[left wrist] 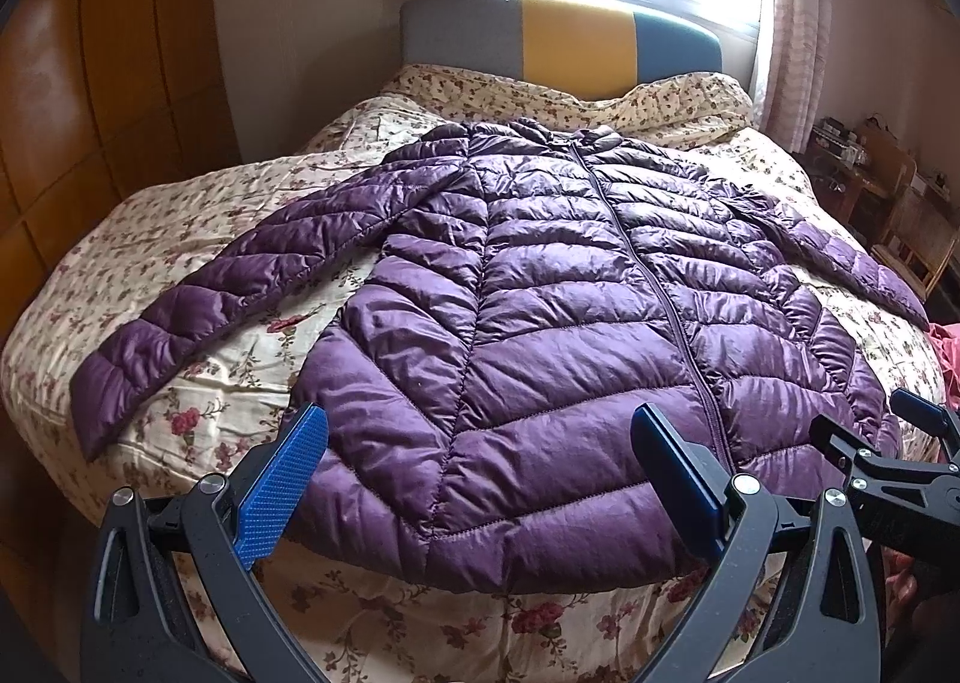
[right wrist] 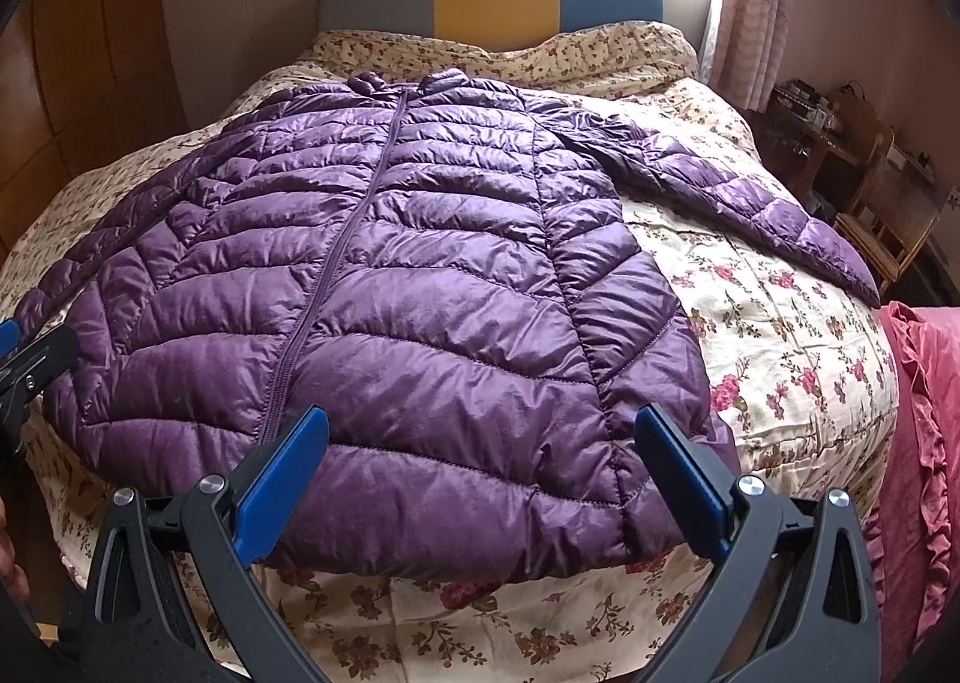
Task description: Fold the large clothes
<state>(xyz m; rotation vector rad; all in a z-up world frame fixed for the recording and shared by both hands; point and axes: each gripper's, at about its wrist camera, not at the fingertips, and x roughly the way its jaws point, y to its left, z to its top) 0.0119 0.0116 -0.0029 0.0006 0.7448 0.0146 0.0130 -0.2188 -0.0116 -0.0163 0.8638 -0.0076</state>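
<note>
Jacket (left wrist: 540, 287): the purple quilted one lies zipped and face up on the floral bed (left wrist: 180, 383), collar toward the headboard (left wrist: 558, 35) at the top of the frame, hem toward you at the bottom. Its long axis follows the zip, straight away from both claws, so anything you grab first is hem or sleeve.

Your left claw (left wrist: 480, 473) is spread wide and pinches nothing; it hovers over the hem's lower left part, the left pad near the hem's left corner. Your right claw (right wrist: 480, 473) is likewise spread and empty, over the hem's lower right part in its own view, zip end by its left pad. By my reading each claw is nearer its own hem corner. The left sleeve (left wrist: 198, 299) runs out to the lower left of the left view; the right sleeve (right wrist: 750, 203) runs to the right edge of the right view.

Whether either claw touches the fabric I cannot tell. The near hem edge droops over the bed's edge behind the claw frames. Red fabric (right wrist: 924, 413) at the right edge is cut off.
</note>
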